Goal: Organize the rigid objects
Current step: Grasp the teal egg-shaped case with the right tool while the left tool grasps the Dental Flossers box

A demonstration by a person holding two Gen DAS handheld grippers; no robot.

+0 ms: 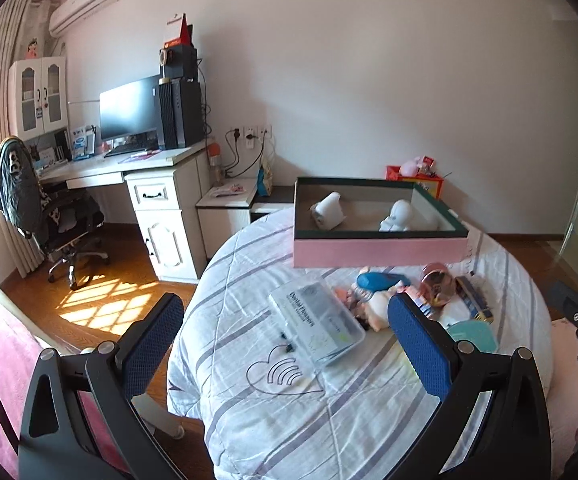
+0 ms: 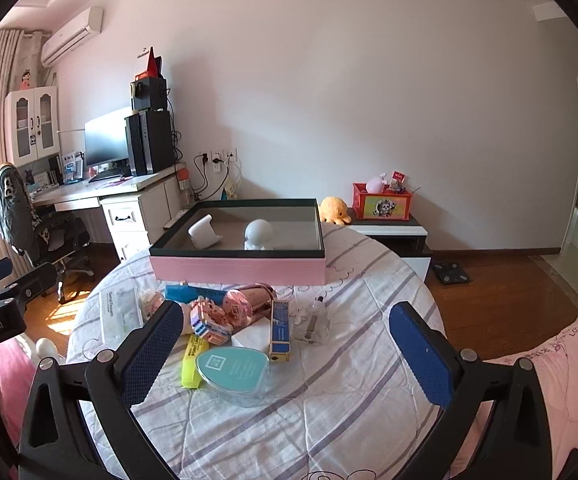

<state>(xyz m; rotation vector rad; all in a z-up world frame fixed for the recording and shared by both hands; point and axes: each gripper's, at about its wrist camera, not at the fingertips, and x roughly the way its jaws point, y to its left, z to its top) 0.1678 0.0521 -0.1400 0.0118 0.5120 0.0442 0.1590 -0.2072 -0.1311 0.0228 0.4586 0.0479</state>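
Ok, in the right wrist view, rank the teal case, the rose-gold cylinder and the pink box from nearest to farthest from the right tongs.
1. Teal case, just ahead of the right tongs, toward their left finger.
2. Rose-gold cylinder, farther back in the pile.
3. Pink box, at the bed's far edge.

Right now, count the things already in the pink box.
2: a white holder at the box's left, a white figurine near its middle. Nothing else shows inside.

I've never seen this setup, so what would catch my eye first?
The pink box at the bed's far edge, with two white objects inside. In front of it lies a heap of small things, a teal case nearest. Both grippers, left and right, hover open.
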